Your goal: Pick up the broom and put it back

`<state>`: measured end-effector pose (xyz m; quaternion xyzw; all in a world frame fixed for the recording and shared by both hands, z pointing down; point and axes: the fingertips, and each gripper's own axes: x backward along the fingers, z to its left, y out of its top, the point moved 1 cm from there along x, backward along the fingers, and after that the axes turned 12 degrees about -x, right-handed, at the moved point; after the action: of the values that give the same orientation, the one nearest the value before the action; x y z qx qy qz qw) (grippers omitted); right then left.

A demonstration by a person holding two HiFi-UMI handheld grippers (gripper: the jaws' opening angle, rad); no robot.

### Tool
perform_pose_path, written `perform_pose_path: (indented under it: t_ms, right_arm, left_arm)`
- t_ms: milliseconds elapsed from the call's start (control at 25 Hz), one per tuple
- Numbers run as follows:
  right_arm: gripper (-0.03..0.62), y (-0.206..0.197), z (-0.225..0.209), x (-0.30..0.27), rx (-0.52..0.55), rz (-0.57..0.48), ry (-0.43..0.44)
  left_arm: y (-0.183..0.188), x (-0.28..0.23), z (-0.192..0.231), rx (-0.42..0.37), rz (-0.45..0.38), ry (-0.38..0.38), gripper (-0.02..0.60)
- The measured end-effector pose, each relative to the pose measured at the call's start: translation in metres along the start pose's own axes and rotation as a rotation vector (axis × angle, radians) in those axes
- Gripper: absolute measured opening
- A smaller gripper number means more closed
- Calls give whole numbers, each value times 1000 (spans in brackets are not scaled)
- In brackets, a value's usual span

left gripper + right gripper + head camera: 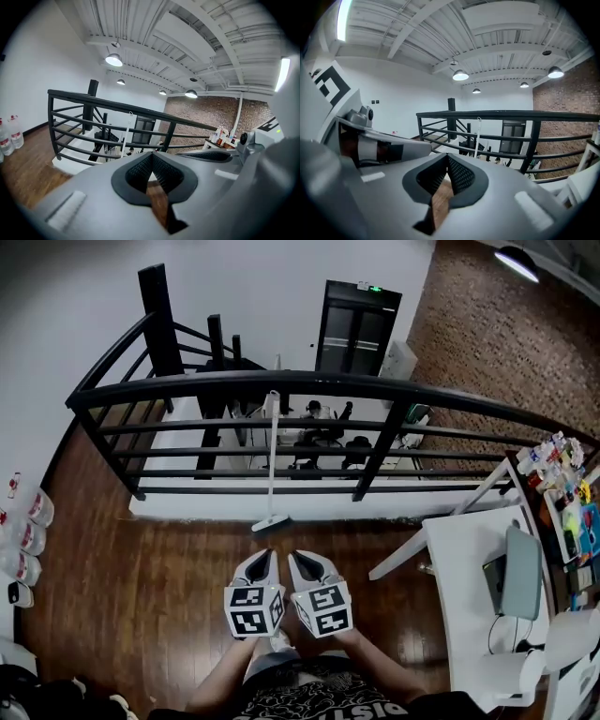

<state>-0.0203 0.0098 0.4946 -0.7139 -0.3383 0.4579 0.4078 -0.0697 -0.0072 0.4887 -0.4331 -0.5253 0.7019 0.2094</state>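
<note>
Underfoot, the wooden floor [141,596] spreads below and ahead of both grippers, and is bare between them and the black railing [281,385]. The railing runs across ahead of the jaw tips and guards the drop to the level beyond. A white table [459,568] stands off to the right of the right gripper, apart from the work.

The broom [272,465] stands straight ahead of the two grippers. Its white handle is upright with its top at the upper rail, and its head rests on the floor at the railing's foot. That lean is likely what keeps it standing.

The left gripper [264,557] and the right gripper [298,559] are held side by side, pointing toward the broom but not touching it. Each has its jaws together with nothing between them, so the broom is not yet picked up. The jaws would need to part before taking the handle.
</note>
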Motion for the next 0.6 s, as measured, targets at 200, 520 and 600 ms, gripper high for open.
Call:
perform_pose_path:
  t_ms: [200, 520, 600]
  right_arm:
    - [0, 21, 3, -34, 0, -10, 3]
    - [0, 44, -4, -82, 8, -42, 29]
    - [0, 52, -10, -96, 3, -51, 35]
  left_arm:
    - [20, -12, 28, -19, -24, -3, 5]
    - [35, -46, 55, -46, -37, 4, 5]
    - [41, -59, 61, -59, -36, 4, 5]
